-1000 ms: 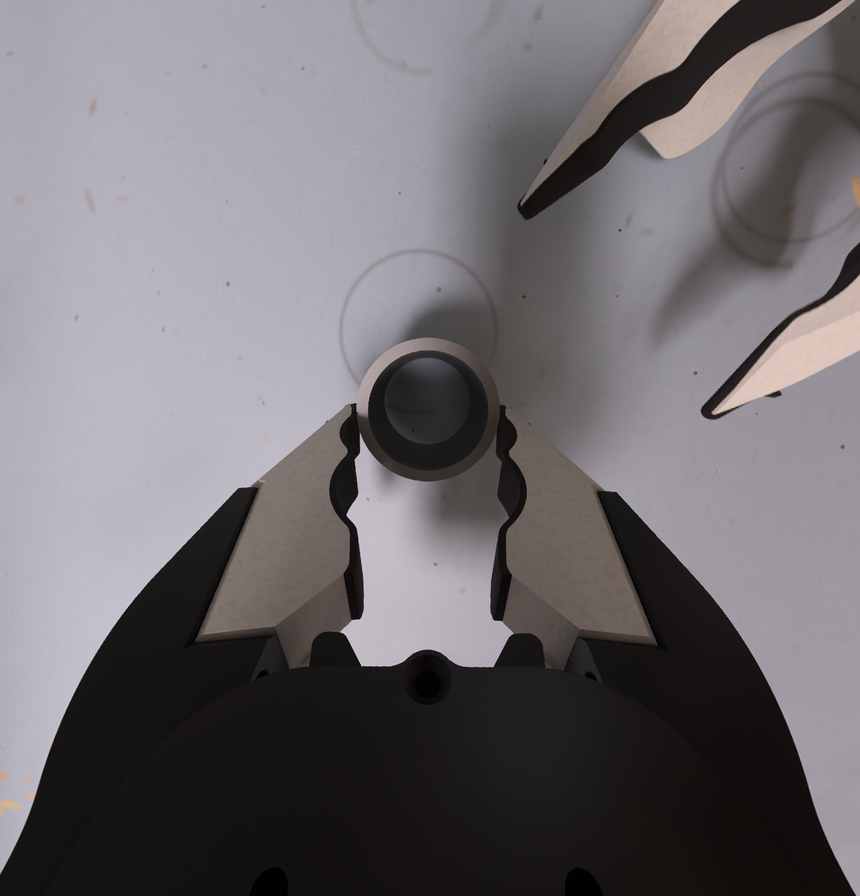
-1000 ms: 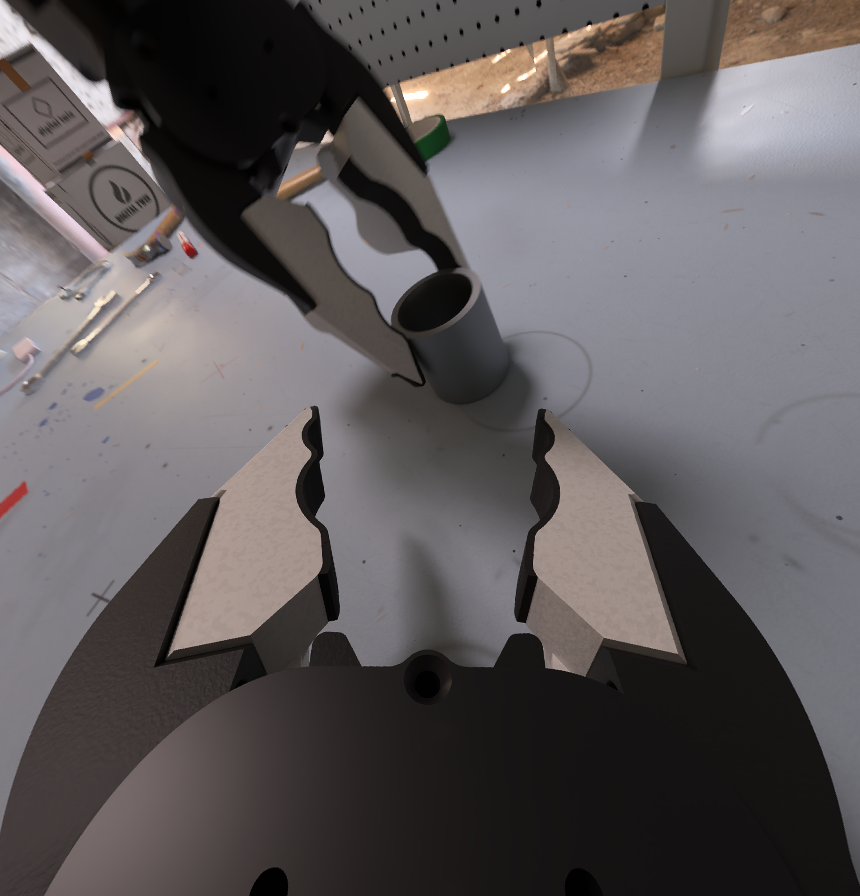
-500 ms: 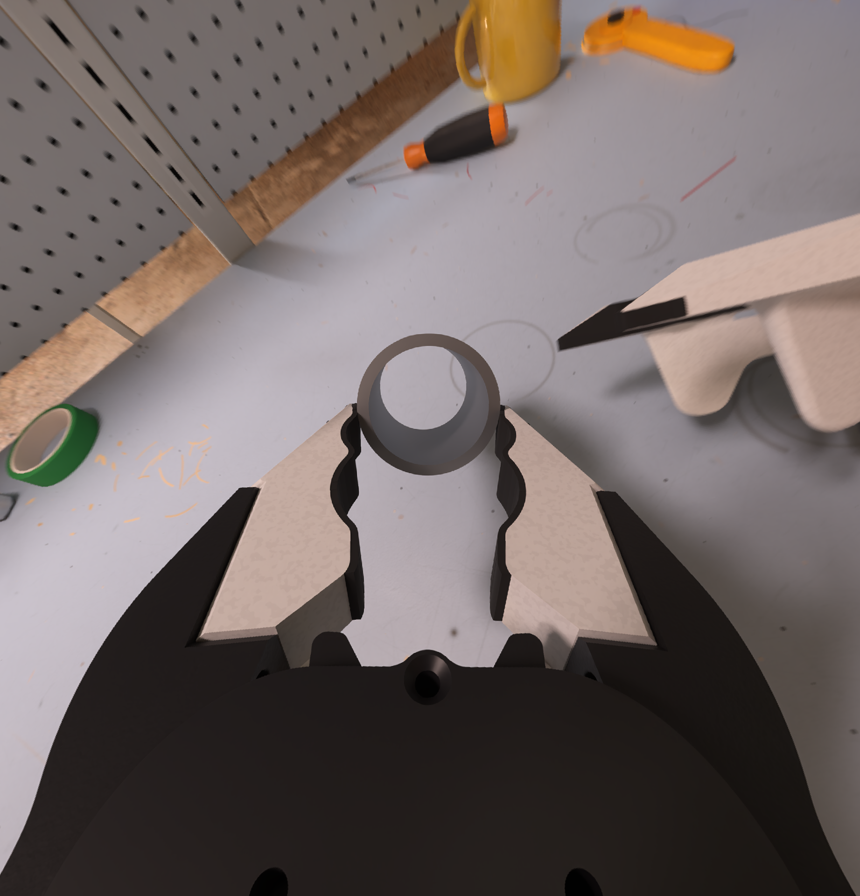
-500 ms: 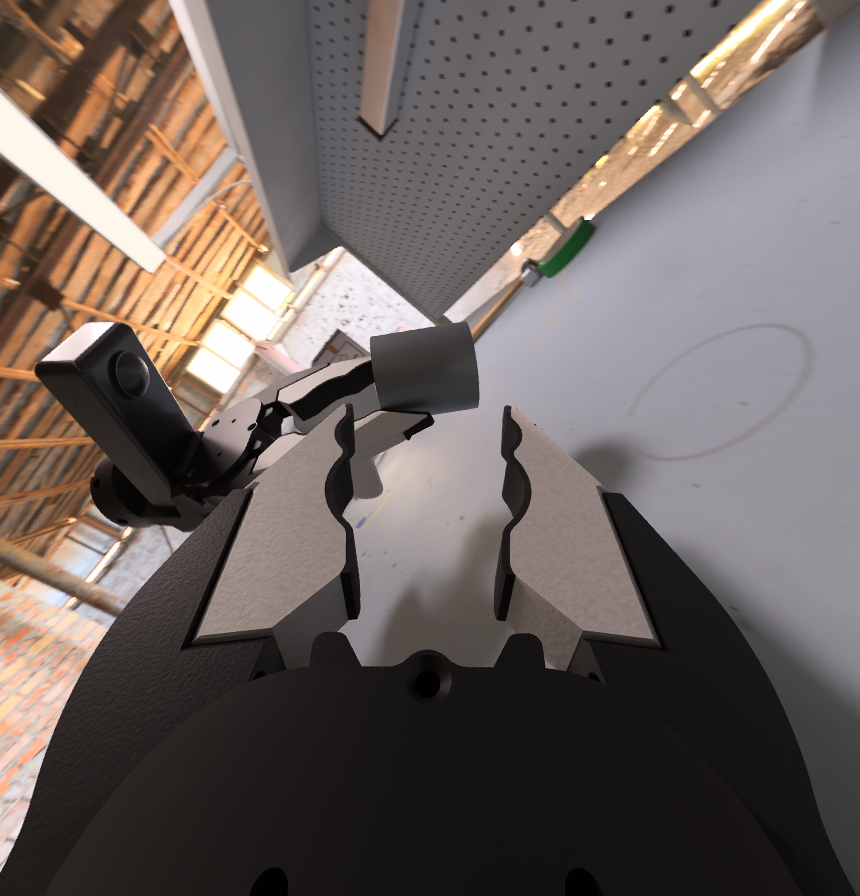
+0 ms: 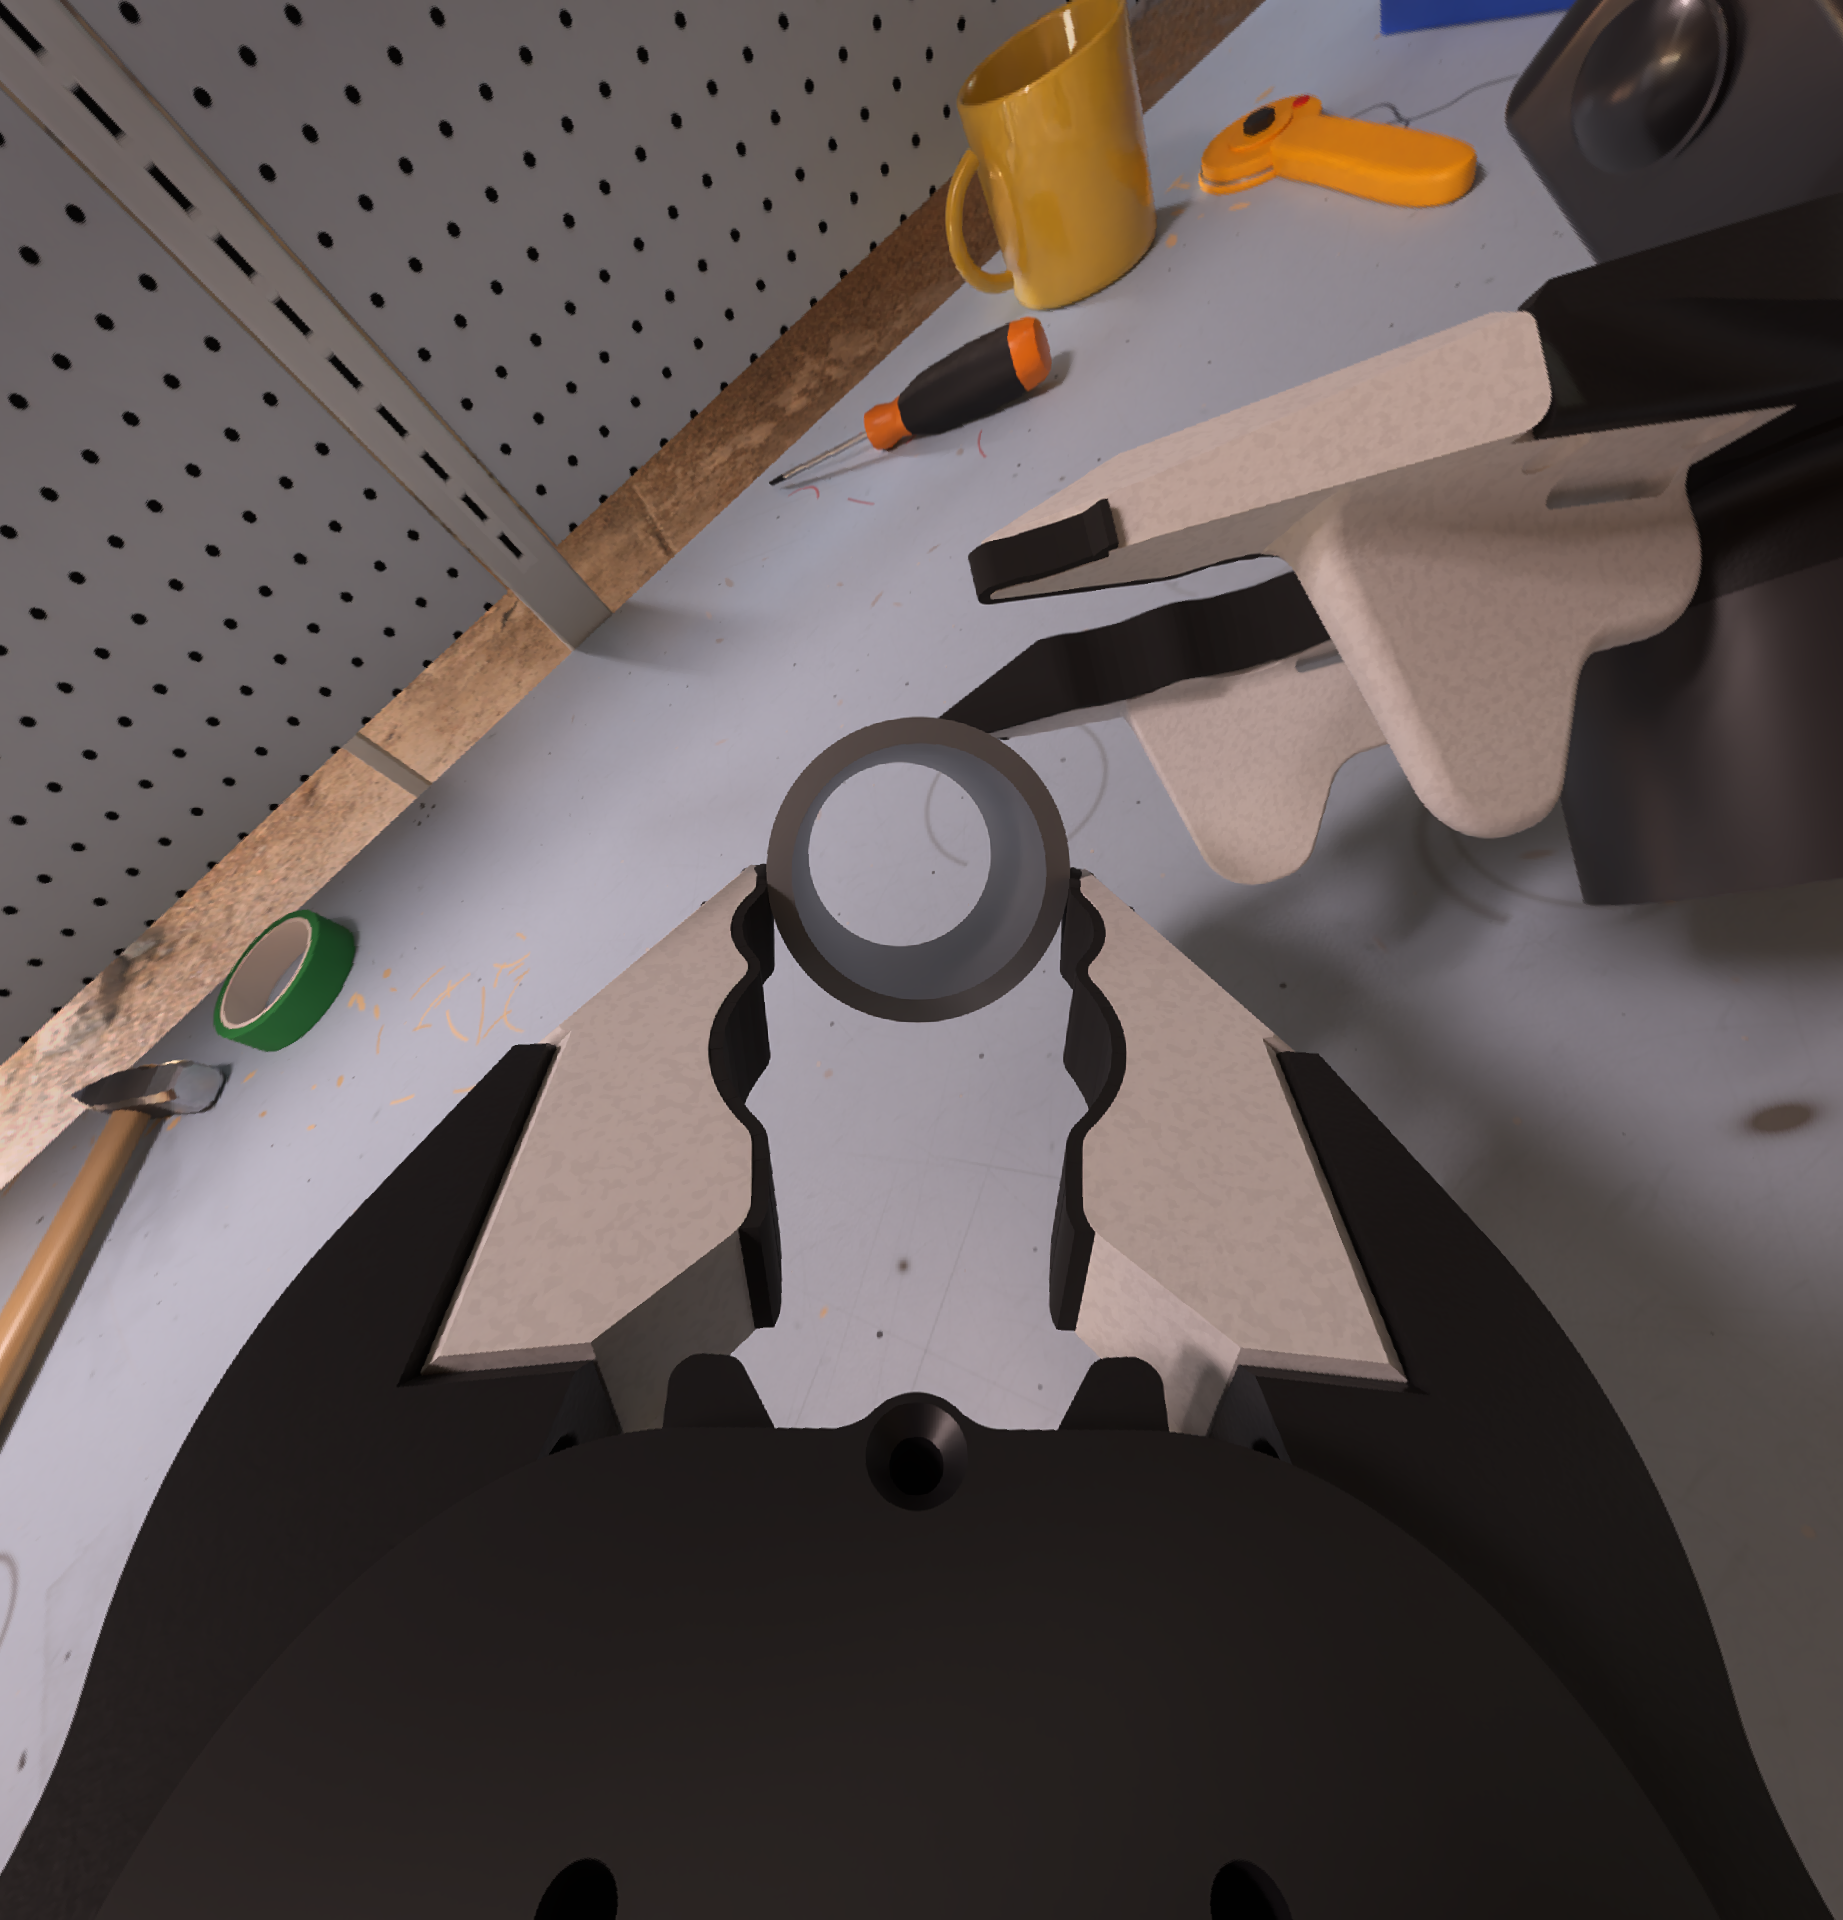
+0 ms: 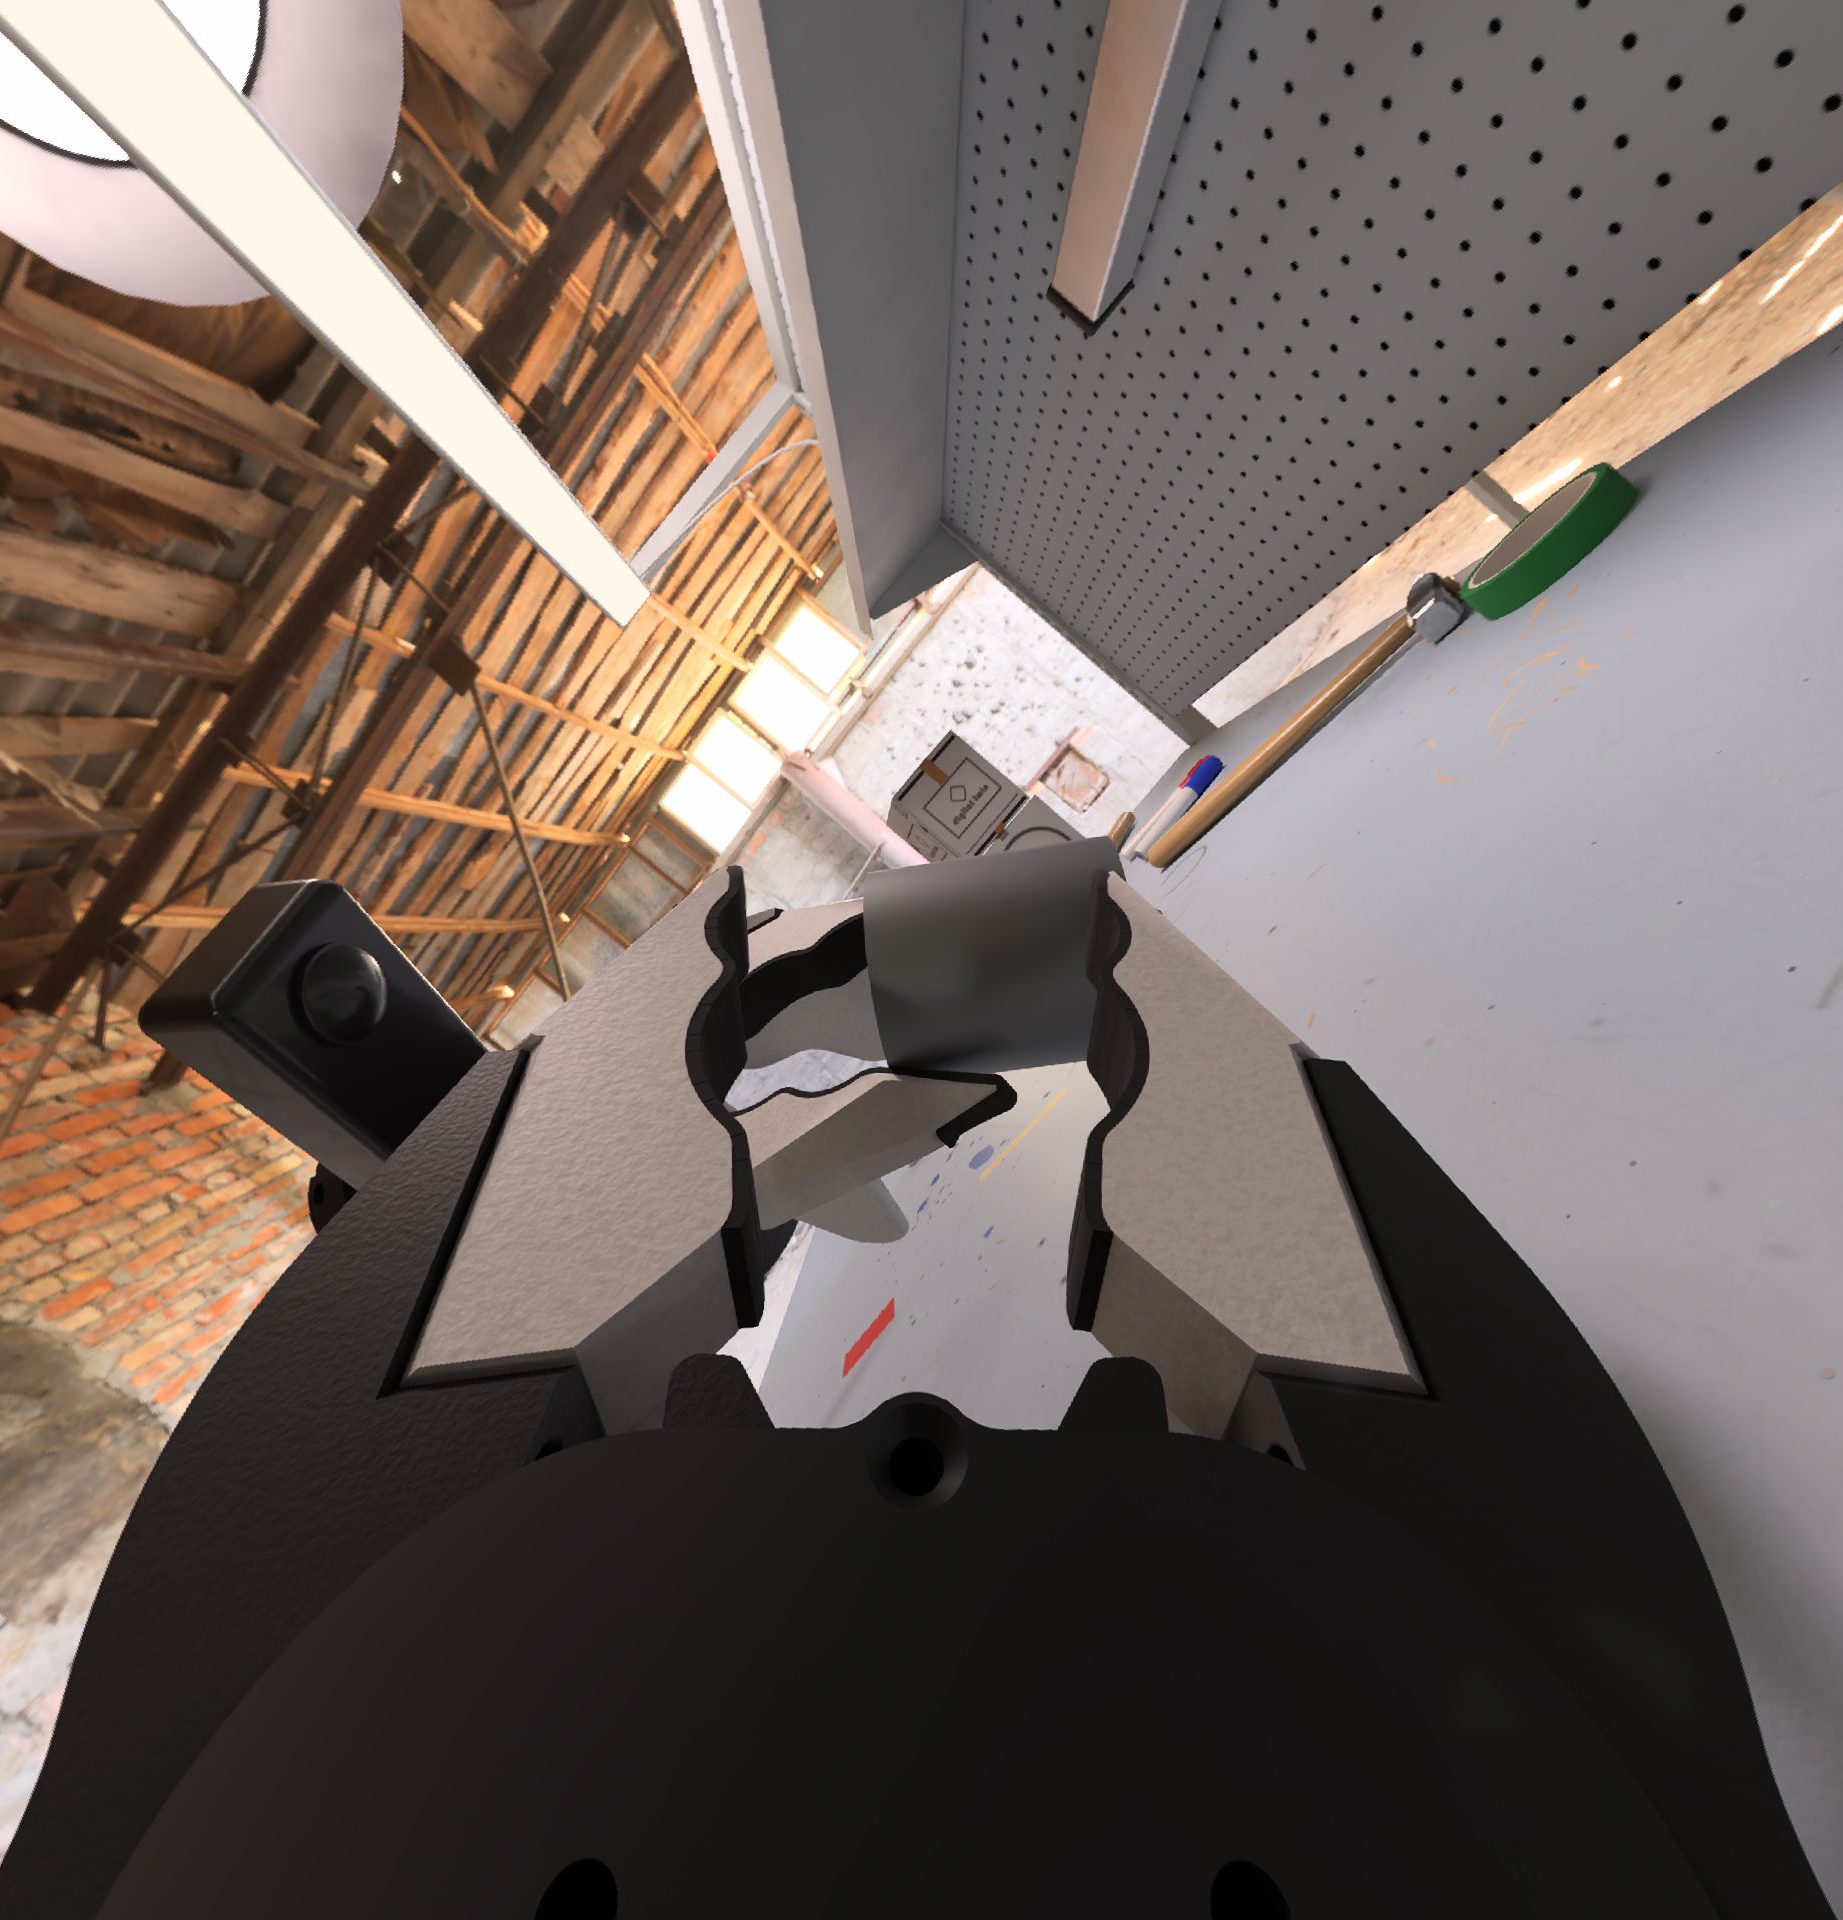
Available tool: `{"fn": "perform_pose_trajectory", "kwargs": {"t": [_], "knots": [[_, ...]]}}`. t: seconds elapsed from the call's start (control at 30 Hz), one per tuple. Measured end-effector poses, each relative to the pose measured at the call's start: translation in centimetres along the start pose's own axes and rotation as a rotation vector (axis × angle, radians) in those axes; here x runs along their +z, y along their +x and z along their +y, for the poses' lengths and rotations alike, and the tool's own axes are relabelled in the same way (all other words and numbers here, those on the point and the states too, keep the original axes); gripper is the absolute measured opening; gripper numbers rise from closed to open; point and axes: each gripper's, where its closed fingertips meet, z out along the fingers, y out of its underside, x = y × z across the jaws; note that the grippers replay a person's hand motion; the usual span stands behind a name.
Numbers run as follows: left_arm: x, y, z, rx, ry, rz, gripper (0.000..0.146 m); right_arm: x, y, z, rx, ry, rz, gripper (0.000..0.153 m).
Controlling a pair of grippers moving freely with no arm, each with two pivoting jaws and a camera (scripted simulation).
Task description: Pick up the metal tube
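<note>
The metal tube (image 5: 912, 1000) is a short grey open cylinder, held off the table. My left gripper (image 5: 917, 883) is shut on it at the fingertips, and I look through its bore. My right gripper (image 5: 1000, 634) comes in from the right, one finger above the tube's far end. In the right wrist view the tube (image 6: 974, 977) lies between my right gripper's (image 6: 919, 894) open fingertips, against the right finger with a gap to the left one. A left gripper finger (image 6: 875, 1117) shows under the tube.
A pegboard wall (image 5: 221, 364) runs along the back. On the grey table lie a green tape roll (image 5: 283, 982), a hammer (image 5: 117, 1143), a screwdriver (image 5: 948, 400), a yellow mug (image 5: 1062, 166), an orange tool (image 5: 1332, 161) and a dark box (image 5: 1675, 104).
My left gripper has lifted the tube off the table and tipped it on its side. My right gripper has swung up and moved in so its fingers flank the tube.
</note>
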Motion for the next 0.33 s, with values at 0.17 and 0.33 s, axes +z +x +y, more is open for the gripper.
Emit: {"fn": "perform_pose_trajectory", "kwargs": {"t": [0.17, 0.33], "knots": [[-0.31, 0.27, 0.67, 0.030, -0.048, -0.032, 0.056, -0.25, 0.06, 0.30, -0.059, -0.027, 0.012, 0.056], [-0.16, 0.23, 0.81, 0.065, -0.075, -0.070, 0.056, -0.03, 0.50, 0.54, -0.032, -0.023, 0.025, 0.056]]}}
